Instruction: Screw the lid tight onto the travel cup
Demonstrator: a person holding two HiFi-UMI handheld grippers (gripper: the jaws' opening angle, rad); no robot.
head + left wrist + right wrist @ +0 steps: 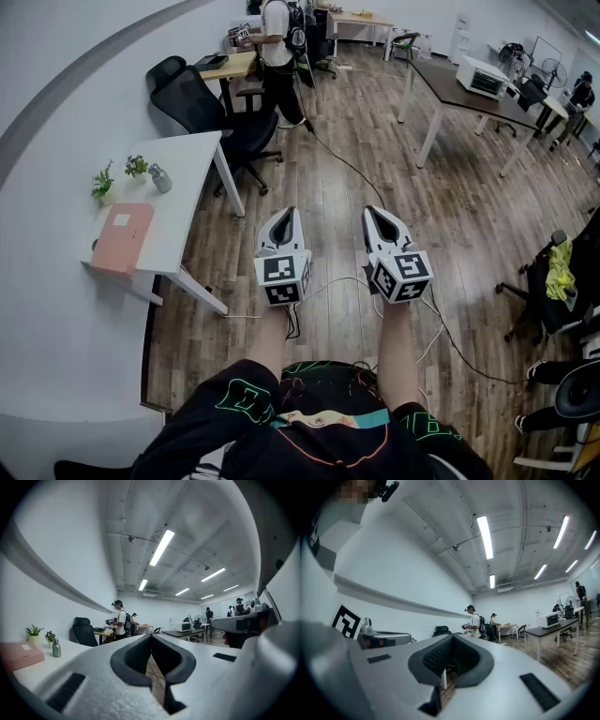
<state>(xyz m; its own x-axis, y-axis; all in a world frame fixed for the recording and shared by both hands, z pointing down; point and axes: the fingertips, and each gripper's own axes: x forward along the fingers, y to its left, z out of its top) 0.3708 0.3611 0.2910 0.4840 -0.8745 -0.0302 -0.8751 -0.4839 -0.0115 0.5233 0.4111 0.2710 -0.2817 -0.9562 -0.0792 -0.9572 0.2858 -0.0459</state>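
Head view: the left gripper (284, 216) and the right gripper (377, 214), white two-jaw tools each with a black-and-white marker cube, are held side by side and level over the brown wood-plank floor (328, 202), apart from each other and with their jaws closed. The small grey metal travel cup (160, 178) stands upright on the white rectangular counter (192, 155) at the left, well apart from both grippers. It is just beside two small green potted plants (103, 183), and a flat pink box (122, 237) lies nearer on the same counter. A black office chair (202, 108) stands past the counter's far end, and a person in a white top (277, 42) stands at a wooden desk beyond it. A dark long table (450, 84) at the upper right carries a white boxy appliance (481, 77). Left gripper view: the left gripper (151, 641) has its dark-lined jaws pressed together with nothing between them, only floor showing below. The travel cup (56, 648) stands at the far left on the counter (70, 651), between the pink box (18, 654) and the chair (83, 630), with the plants (33, 632) behind it. Whether its lid is seated is too small to tell. Right gripper view: the right gripper (451, 641) is likewise closed and empty, pointing toward the person (474, 620) and the dark table (548, 630). The travel cup does not appear in this view.
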